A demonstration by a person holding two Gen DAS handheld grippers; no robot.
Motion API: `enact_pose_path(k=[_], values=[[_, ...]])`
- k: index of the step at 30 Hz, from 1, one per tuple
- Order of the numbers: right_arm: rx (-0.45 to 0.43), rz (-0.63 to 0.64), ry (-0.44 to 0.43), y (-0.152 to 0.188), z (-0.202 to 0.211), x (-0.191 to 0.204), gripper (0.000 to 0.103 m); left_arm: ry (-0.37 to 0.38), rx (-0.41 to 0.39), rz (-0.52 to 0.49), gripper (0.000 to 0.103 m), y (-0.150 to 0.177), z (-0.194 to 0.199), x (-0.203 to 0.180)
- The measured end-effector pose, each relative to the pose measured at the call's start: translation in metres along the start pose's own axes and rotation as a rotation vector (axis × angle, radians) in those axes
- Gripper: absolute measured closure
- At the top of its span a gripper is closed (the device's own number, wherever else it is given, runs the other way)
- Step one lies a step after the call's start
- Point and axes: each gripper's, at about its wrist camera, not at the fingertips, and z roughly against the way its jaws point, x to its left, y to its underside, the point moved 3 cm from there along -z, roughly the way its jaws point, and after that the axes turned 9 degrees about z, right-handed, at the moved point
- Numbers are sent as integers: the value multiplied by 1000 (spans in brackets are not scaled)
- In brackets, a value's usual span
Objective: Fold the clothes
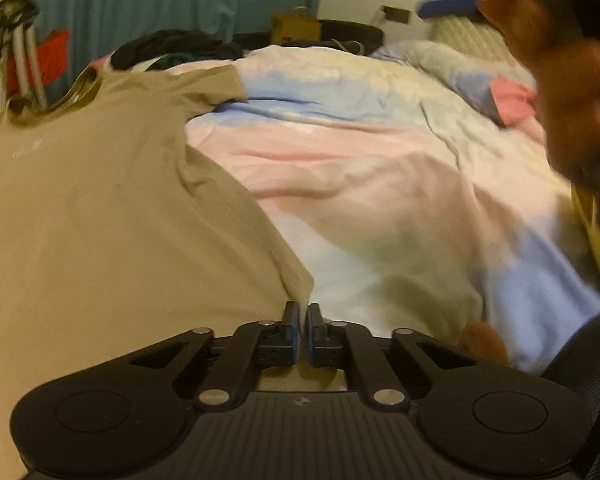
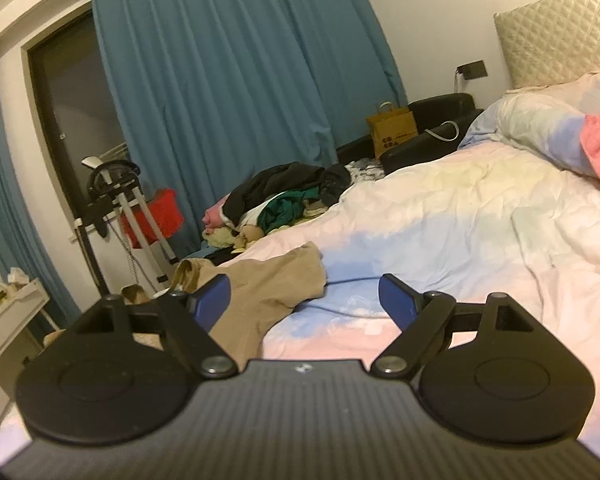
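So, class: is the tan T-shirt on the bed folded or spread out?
Spread out: the tan T-shirt lies flat on the duvet, collar and one sleeve showing, no fold visible.

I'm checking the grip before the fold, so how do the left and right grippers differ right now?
The left gripper has its jaws closed on the bottom corner of the tan T-shirt; the right gripper has its jaws spread wide and holds nothing. The left sits low at the shirt's hem; the right hangs above the bed, facing the shirt's sleeve. Both have black bodies and blue pads.

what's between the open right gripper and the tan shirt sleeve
Only bare pastel bedsheet, seen in the right wrist view between right gripper and tan shirt.
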Motion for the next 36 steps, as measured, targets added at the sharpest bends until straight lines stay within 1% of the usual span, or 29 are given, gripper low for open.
enact_pose_path(k=[1,2,3,4,5,6,8,10,13,14,16,17,20,22,24,26,29,31,34,36], values=[[2,-4,-10,0,0,0,20,-3,2,22,84,-3,3,3],[4,-7,-19,0,0,1,20,-9,-7,38,74,-7,8,7],[6,-11,-29,0,0,1,20,-17,-22,51,60,-12,14,10],[11,-21,-46,1,-1,1,20,-25,-37,63,53,-16,20,14],[19,-36,-66,2,-2,1,20,-38,-54,77,40,-21,28,19],[32,-52,-85,3,-4,1,20,-53,-69,89,30,-26,36,25],[72,-93,-129,7,-12,3,20,-82,-103,103,19,-33,52,41],[128,-137,-175,11,-28,8,20,-118,-139,112,16,-40,69,61],[225,-229,-255,20,-69,17,19,-199,-200,123,11,-48,86,92],[257,-276,-275,24,-86,18,19,-223,-219,132,10,-50,90,102],[307,-416,-302,37,-123,17,18,-254,-245,182,10,-55,93,123],[311,-486,-320,43,-141,14,19,-266,-257,208,10,-57,93,132],[275,-582,-299,60,-188,8,19,-313,-299,259,9,-61,94,157],[264,-609,-275,70,-217,4,19,-319,-326,272,9,-60,93,173],[255,-627,-264,80,-246,1,19,-330,-337,279,9,-57,86,187],[257,-605,-226,89,-272,0,20,-349,-314,302,9,-54,76,200],[203,-546,-198,94,-297,3,21,-336,-276,364,9,-56,59,219],[155,-535,-213,91,-312,4,18,-331,-260,389,9,-59,49,229],[84,-553,-257,87,-334,4,18,-328,-247,428,9,-62,37,244],[55,-550,-271,86,-348,4,20,-300,-246,499,9,-61,31,258]])
